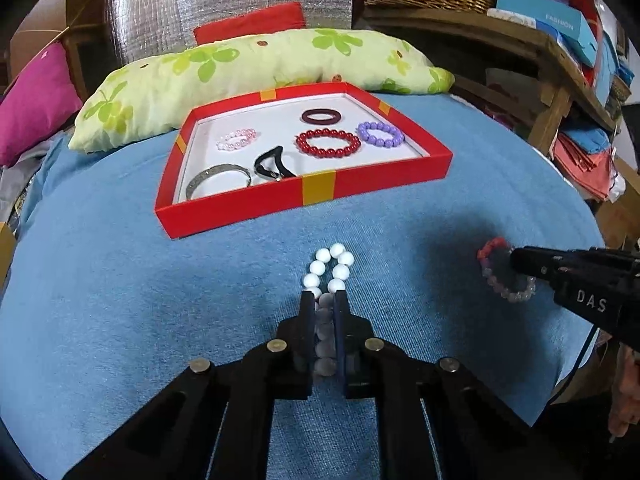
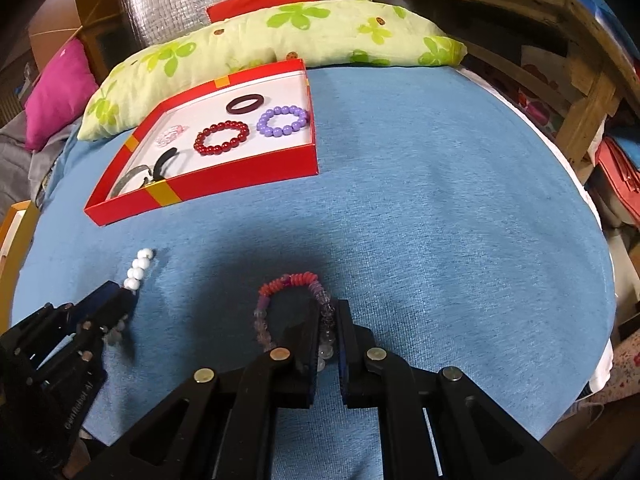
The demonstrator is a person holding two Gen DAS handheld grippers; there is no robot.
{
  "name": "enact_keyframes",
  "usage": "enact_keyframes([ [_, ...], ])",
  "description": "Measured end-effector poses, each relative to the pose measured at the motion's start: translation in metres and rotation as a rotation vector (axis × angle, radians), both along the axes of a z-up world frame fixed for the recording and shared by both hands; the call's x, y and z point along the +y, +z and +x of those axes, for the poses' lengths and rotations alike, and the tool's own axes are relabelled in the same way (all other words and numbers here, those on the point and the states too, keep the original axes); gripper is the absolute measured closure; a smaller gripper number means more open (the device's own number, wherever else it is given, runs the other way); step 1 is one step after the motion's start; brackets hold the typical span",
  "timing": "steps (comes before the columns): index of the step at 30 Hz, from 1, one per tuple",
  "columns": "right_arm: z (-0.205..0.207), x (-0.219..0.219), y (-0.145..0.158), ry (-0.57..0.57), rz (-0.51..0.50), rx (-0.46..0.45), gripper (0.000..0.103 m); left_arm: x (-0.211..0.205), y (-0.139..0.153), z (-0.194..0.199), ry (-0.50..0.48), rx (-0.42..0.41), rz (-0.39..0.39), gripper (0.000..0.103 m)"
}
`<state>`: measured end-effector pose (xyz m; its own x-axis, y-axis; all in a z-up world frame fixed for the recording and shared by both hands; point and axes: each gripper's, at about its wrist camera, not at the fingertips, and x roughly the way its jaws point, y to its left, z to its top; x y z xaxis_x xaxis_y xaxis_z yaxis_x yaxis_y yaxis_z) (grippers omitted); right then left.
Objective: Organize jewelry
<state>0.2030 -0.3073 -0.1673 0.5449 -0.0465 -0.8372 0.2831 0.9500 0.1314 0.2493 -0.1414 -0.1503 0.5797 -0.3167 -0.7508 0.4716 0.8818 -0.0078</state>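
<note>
Both tools are pinching bracelets on the blue cloth (image 1: 160,300), short of the red tray (image 1: 304,194). The left gripper (image 1: 323,300) is clamped on the white bead bracelet (image 1: 330,266); the right gripper (image 2: 329,312) is clamped on the mixed red-and-clear bracelet (image 2: 294,282). Lift each clear of the cloth, carry over the tray wall, release on bare floor. Beads between the fingers are hidden; the grip seems secure.
</note>
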Motion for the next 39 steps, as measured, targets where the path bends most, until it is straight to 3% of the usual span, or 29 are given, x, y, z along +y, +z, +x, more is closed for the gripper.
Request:
enact_keyframes([
  [11,-0.002,-0.01,0.001,-0.043,0.031,0.006,0.094,0.016,-0.009,0.003,0.013,0.031,-0.013,0.094],
  [18,-0.004,-0.016,0.002,-0.067,0.109,-0.009,0.094,0.033,-0.007,0.003,0.026,0.065,-0.05,0.092],
  [20,-0.003,-0.012,0.003,-0.053,0.123,-0.02,0.094,0.037,-0.006,0.003,0.023,0.072,-0.049,0.081],
  [22,-0.001,-0.008,0.003,-0.044,0.124,-0.031,0.094,0.045,-0.005,0.002,0.035,0.069,-0.055,0.055],
  [26,0.002,-0.006,0.002,-0.033,0.174,-0.047,0.094,0.06,0.0,0.002,0.061,0.065,-0.086,0.046],
  [28,0.004,-0.005,0.0,-0.03,0.197,-0.047,0.094,0.065,0.0,0.002,0.065,0.081,-0.104,0.033],
  [34,0.01,0.003,-0.002,0.005,0.236,-0.057,0.094,0.059,-0.012,0.008,0.084,0.13,-0.083,0.03],
  [39,0.01,-0.003,-0.007,0.006,0.256,-0.042,0.094,0.046,-0.014,0.01,0.093,0.085,-0.053,0.031],
])
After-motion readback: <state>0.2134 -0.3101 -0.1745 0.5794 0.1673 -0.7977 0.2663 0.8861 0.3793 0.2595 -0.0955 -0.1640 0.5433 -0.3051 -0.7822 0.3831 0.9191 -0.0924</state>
